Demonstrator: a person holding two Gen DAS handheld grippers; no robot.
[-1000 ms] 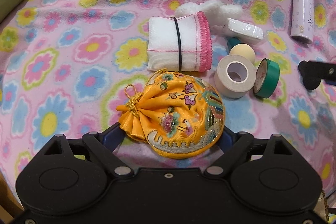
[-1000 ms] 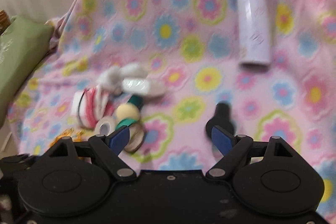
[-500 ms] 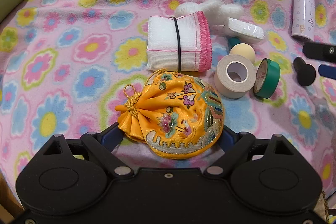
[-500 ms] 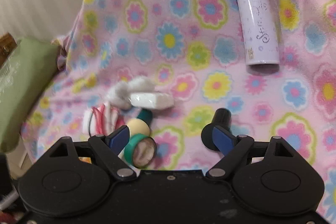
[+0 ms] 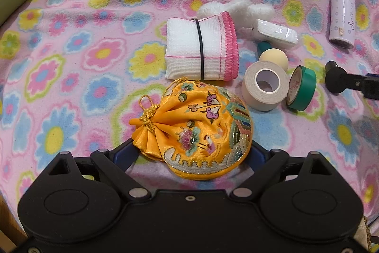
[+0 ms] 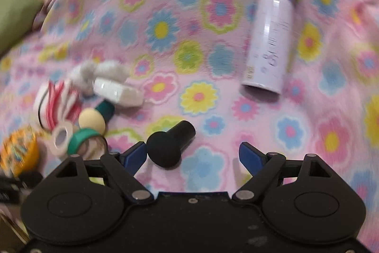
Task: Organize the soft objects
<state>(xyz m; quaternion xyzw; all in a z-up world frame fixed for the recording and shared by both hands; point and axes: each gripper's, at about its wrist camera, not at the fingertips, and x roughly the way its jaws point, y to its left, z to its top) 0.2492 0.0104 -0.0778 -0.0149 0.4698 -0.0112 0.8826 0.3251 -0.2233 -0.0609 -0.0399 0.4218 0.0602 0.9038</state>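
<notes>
Blanket, floral fleece, carries everything. Orange embroidered pouch lies between opening jaws of left gripper, tied neck pointing left, just below banded white cloth. Right gripper, jaws closing, brackets black knobbed piece, right of pouch.

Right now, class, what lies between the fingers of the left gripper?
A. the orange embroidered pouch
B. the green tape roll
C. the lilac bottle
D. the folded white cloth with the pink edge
A: in the left wrist view the orange embroidered pouch sits between the fingers of the left gripper, whose jaws are opening; the other three things lie farther off on the flowered blanket.
</notes>
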